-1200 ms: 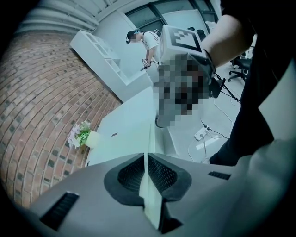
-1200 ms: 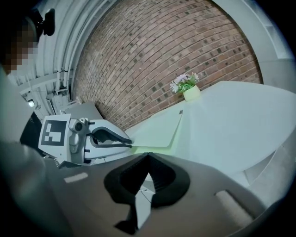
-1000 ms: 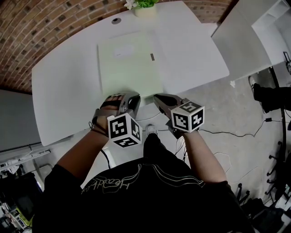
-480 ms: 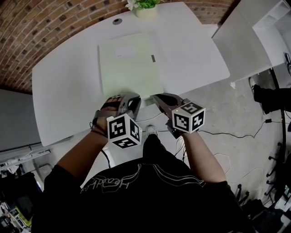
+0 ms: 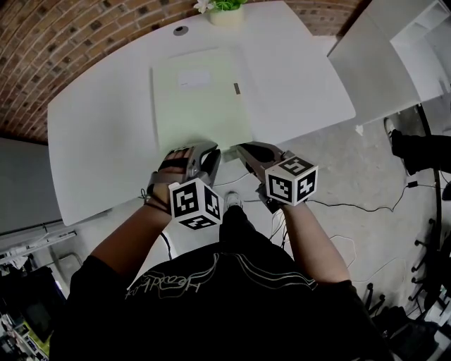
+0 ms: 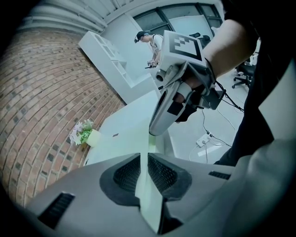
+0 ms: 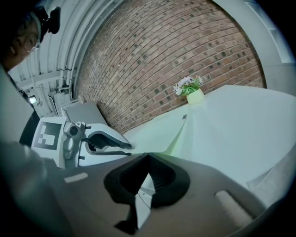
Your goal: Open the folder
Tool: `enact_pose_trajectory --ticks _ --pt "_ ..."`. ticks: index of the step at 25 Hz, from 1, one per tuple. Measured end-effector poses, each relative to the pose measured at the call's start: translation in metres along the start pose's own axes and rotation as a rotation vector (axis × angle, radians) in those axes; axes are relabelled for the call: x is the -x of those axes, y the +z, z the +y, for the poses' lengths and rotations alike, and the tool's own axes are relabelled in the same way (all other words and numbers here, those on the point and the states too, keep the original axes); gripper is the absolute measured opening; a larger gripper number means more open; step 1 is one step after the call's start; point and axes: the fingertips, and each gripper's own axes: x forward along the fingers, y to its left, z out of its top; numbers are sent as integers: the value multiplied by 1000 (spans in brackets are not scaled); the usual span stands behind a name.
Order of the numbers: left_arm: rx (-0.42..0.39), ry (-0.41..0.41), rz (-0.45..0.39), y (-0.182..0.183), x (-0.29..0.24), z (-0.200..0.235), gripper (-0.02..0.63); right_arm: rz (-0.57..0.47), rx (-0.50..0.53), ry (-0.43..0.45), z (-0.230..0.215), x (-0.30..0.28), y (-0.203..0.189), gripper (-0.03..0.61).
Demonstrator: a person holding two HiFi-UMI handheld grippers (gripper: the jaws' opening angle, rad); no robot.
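Both left tongs (image 5: pixel 211 156) and right tongs (image 5: pixel 243 151) clamp folder (image 5: pixel 201 99) (near edge).

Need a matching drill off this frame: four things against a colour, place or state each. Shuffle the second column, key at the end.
Things
1. folder
2. table
3. flower pot
4. left gripper

Descriptions
A. stands at the table's far edge
B. shut on the folder's near edge
C. pale green, lying in the table's middle
D. white top, carries the rest

Pairs: 1-C; 2-D; 3-A; 4-B
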Motion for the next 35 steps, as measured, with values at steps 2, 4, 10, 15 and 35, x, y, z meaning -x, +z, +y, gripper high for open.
enact_pose_trajectory --ticks 2,4,10,15,35 --pt "4 10 -4 3 -3 0 31 -6 -4 2 1 0 0 2" --pt "2 11 -2 5 -7 -2 46 -11 -7 3 2 0 1 2" --pt "3 30 -4 9 -14 -2 55 -13 -6 13 3 1 1 2" --pt "-15 54 5 12 -20 1 55 -13 -5 18 3 0 0 2" --pt "96 -13 10 17 -20 7 51 6 85 -27 -14 -3 6 2"
